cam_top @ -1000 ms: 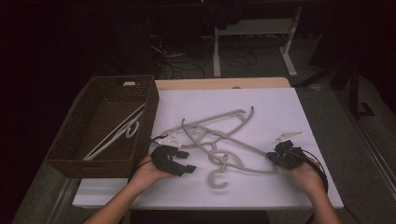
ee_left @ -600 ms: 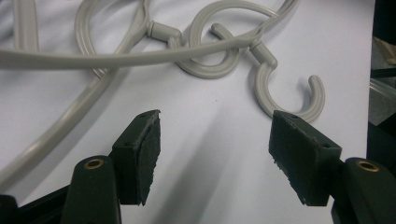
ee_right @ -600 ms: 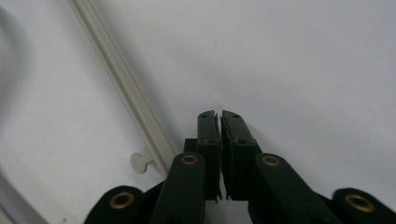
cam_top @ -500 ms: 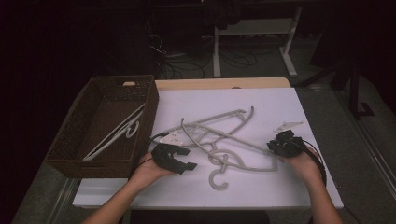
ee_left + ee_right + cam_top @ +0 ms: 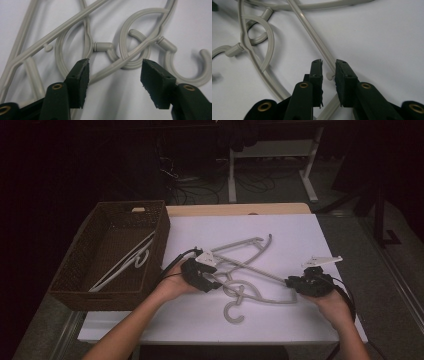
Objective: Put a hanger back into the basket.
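Tangled grey hangers (image 5: 245,270): count not discernible in high view; arms cut by top and left edges in left gripper view (image 5: 75,30).
Hanger bar (image 5: 312,32): run hidden behind jaws toward 6 o'clock in right gripper view.
Hanger in wicker basket (image 5: 125,262): lower end masked by basket's (image 5: 107,297) near wall.

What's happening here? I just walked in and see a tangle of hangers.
A person with a gripper in each hand is working on a pile of grey hangers tangled on the white table. The left gripper is open over the interlocked hooks, its jaws just closing further. The right gripper straddles a hanger bar at the pile's right end, its jaws slightly apart. One white hanger already lies in the basket on the left.
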A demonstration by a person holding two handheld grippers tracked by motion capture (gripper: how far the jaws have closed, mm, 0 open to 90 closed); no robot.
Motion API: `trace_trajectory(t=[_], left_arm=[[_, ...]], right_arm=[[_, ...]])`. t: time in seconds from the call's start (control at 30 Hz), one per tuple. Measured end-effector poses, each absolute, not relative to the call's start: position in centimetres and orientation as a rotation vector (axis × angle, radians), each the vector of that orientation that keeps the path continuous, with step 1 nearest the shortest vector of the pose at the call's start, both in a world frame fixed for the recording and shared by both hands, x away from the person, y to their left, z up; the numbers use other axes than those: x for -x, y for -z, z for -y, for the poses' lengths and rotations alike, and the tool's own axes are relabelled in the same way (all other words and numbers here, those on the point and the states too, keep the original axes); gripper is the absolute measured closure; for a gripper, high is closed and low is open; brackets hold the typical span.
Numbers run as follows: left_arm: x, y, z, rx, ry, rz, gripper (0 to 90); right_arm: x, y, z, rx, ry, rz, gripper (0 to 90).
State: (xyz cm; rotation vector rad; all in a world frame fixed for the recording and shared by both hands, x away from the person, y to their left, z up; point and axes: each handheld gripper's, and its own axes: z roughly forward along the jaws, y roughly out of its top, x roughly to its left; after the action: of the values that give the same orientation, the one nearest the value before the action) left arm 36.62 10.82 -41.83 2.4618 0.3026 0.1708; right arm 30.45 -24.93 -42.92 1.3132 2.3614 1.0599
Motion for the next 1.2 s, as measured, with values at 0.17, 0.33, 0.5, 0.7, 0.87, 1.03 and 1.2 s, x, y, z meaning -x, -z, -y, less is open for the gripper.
trace_trajectory(t=[0.17, 0.33, 0.5, 0.7, 0.87, 1.03, 1.2], left_arm=[[-36.7, 42.9, -9.6, -2.530, -0.203, -0.214, 47.8], [-37.0, 43.2, -9.4, -2.526, -0.181, -0.175, 52.9], [-36.8, 43.3, -9.6, -2.534, -0.187, -0.115, 55.0], [-36.4, 43.9, -9.0, -2.594, -0.215, -0.039, 54.9], [-36.1, 44.0, -8.9, -2.610, -0.205, -0.023, 63.8], [-35.8, 44.0, -8.8, -2.614, -0.192, 0.001, 75.3], [-35.6, 43.9, -8.9, -2.622, -0.143, -0.006, 80.5]], right_arm=[[-30.4, 42.9, 24.8, -1.303, -1.062, -2.374, 74.9], [-30.4, 42.9, 24.8, -1.301, -1.068, -2.377, 74.9], [-30.4, 43.0, 24.7, -1.303, -1.070, -2.379, 74.9], [-30.4, 43.0, 24.7, -1.302, -1.070, -2.383, 74.9], [-30.4, 43.0, 24.7, -1.300, -1.069, -2.382, 74.9], [-30.4, 43.1, 24.7, -1.296, -1.070, -2.378, 74.9], [-30.4, 43.0, 24.8, -1.290, -1.077, -2.374, 74.8]])
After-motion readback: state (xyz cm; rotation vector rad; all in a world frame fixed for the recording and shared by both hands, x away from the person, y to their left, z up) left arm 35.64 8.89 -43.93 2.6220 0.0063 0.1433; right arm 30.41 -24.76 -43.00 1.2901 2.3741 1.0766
